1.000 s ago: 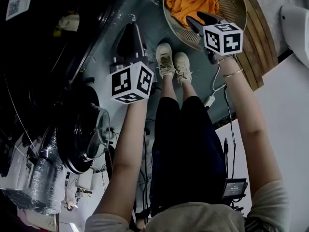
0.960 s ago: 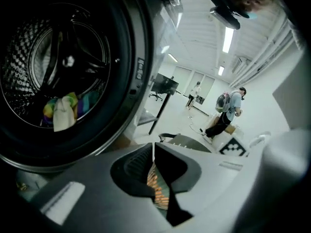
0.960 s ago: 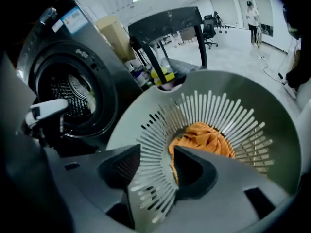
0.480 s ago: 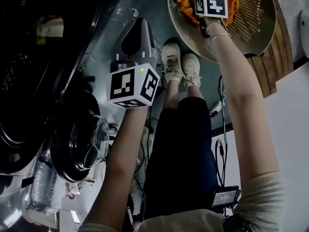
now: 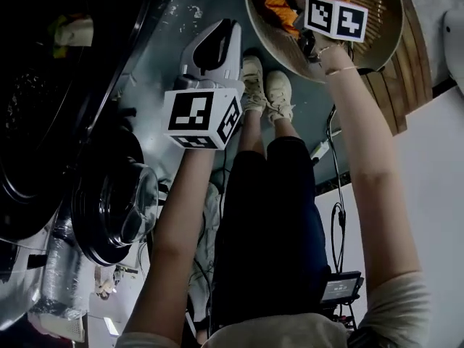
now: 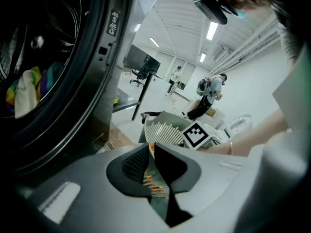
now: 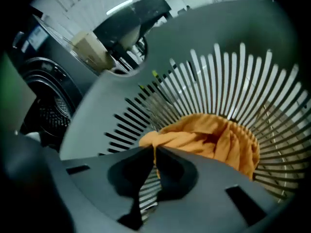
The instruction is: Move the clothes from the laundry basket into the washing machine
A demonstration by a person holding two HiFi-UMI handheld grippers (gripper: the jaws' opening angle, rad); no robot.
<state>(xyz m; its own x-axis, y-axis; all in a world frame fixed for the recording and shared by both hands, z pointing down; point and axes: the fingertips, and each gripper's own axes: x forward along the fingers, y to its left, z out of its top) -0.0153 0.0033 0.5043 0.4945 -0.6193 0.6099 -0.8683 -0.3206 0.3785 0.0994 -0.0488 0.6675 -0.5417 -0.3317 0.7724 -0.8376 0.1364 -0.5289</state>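
Nearest the head camera: two bare forearms and dark trousers, with a small screen device (image 5: 339,288) on a cable at the person's right hip.

Item 1, left gripper (image 6: 149,148): held over the grey floor (image 5: 163,46), just beside the open washing machine door (image 5: 116,201). Its jaws are clenched together with nothing gripped. Only basket slats show through the thin slit between them.

Item 2, pale shoes (image 5: 264,85): one pair, side by side on the floor, toes close to the basket's rim.

Item 3, right gripper (image 7: 155,152): lowered into the laundry basket (image 5: 384,42). Its jaws have just been closing and now pinch a fold at the near edge of the orange garment (image 7: 218,140).

Item 4, laundry basket: round, pale, with a slatted wall. It stands on the floor beyond the shoes, with wooden boards (image 5: 395,93) along its right side.

Item 5, orange garment: bunched in the bottom of the basket against the slatted wall.

Item 6, washing machine (image 6: 92,81): dark front-loader at the person's left, door swung open. A multicoloured garment (image 6: 24,91) lies in the drum.

Farthest, left gripper view: a bright room with a desk (image 6: 131,96), a dark monitor (image 6: 141,62) and two standing people (image 6: 214,89), well away.
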